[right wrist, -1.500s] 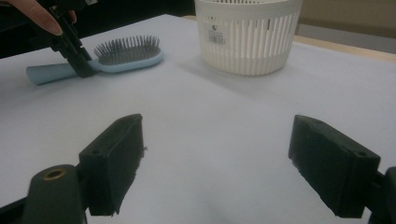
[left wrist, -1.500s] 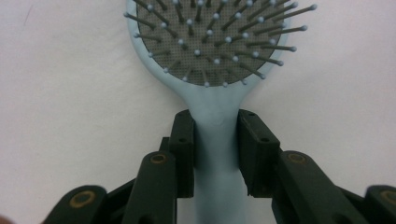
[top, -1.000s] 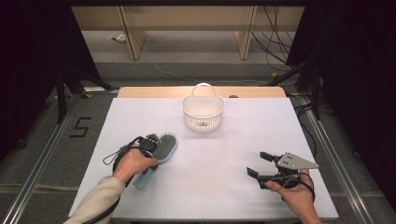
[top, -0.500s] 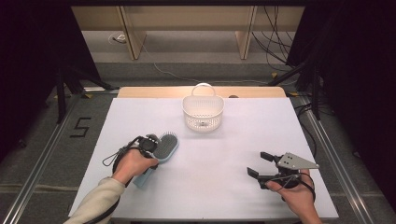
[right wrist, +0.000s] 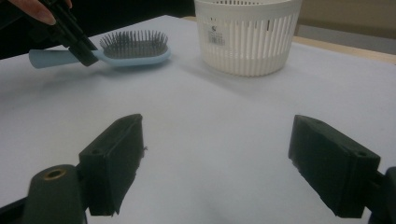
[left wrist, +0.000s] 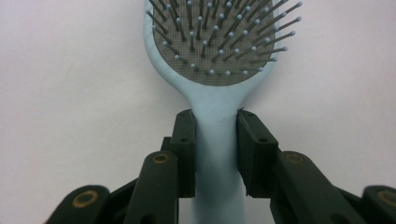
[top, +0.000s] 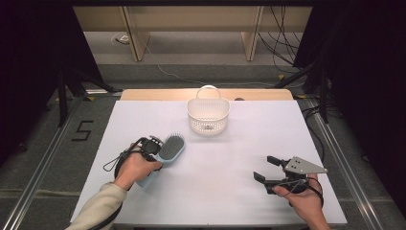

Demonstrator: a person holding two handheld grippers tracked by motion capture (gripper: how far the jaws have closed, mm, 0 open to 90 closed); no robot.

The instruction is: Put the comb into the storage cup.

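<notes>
My left tongs (top: pixel 154 146) are clamped on the neck of the pale blue hairbrush (top: pixel 170 147), the two black jaws pressing the handle from either side just below the bristle pad (my left gripper view shows this plainly, the pads (left wrist: pixel 185 140) flush against the blue plastic). The brush lies at the left of the white tabletop (top: pixel 225 191), bristles up, its head pointing away from me and toward the basket, its handle running back under my left hand (top: pixel 136 165). From my right gripper view the hairbrush (right wrist: pixel 126 53) sits low over the tabletop with a shadow beneath it; whether it touches the surface I cannot tell.

My right tongs (top: pixel 266 168) are spread wide with nothing between the jaws, held over the right side of the tabletop, well apart from the brush. My right hand (top: pixel 304 201) grips them from behind, the grey three-cornered plate (top: pixel 306 165) on top.

The white slatted basket (top: pixel 208 114) stands upright near the far edge of the tabletop, handle raised, between the two tongs in line but farther off. In my right gripper view the basket (right wrist: pixel 247 37) carries a small label on its wall.
</notes>
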